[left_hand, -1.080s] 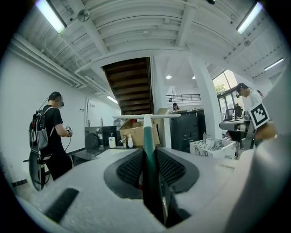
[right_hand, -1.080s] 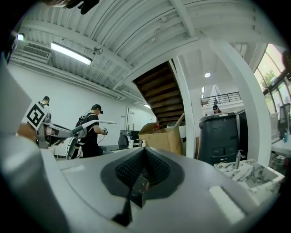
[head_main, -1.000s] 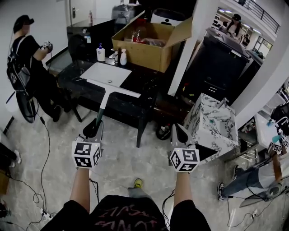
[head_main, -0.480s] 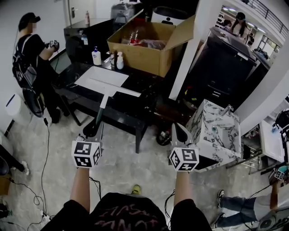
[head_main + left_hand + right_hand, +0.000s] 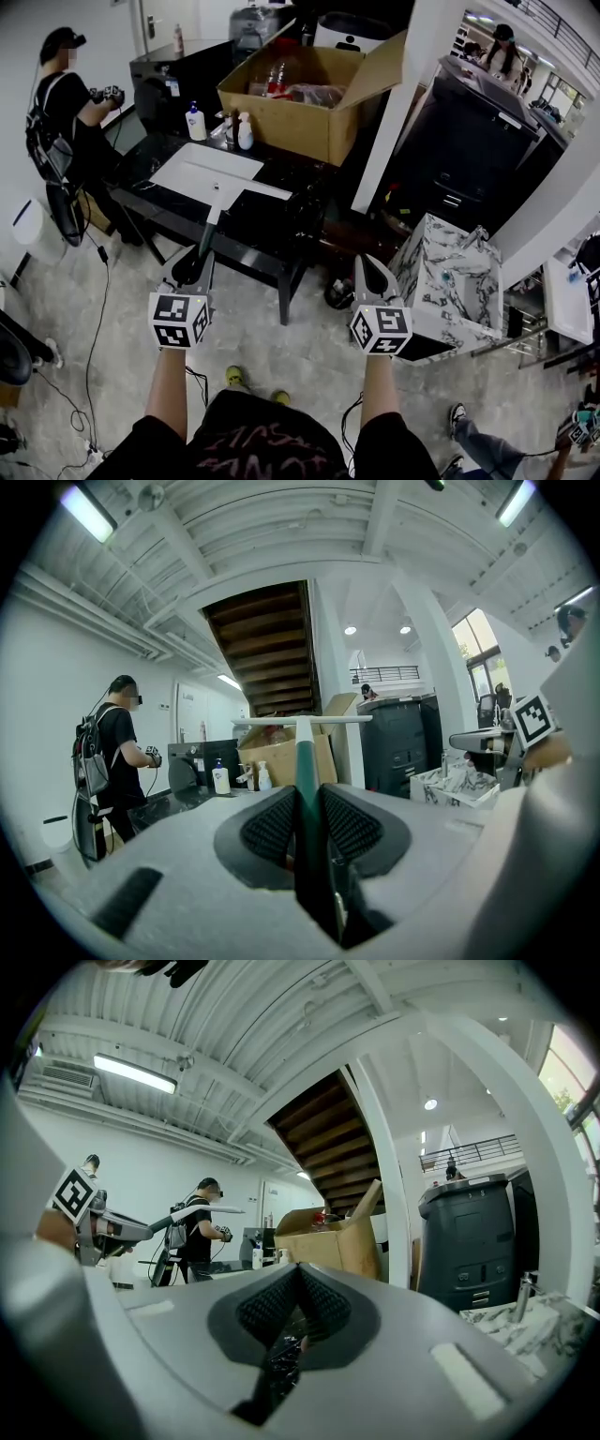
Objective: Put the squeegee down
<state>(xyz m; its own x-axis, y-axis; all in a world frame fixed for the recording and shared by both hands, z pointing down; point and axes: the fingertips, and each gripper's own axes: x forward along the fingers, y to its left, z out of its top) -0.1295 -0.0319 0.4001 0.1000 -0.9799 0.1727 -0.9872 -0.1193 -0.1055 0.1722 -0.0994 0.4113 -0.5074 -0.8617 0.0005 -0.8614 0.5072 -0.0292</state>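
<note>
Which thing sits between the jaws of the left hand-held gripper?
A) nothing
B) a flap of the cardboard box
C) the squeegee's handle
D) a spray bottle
C: in the left gripper view, the left hand-held gripper has its pads pressed on the green handle of the squeegee, whose white blade points ahead.

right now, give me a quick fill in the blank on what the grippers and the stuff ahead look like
1. The left gripper is shut on the ____ of the squeegee.
2. The right gripper is ____, with nothing between its jaws.
3. In the head view, two bottles stand just left of an open box made of ____.

Missing words: handle; shut; cardboard
</note>
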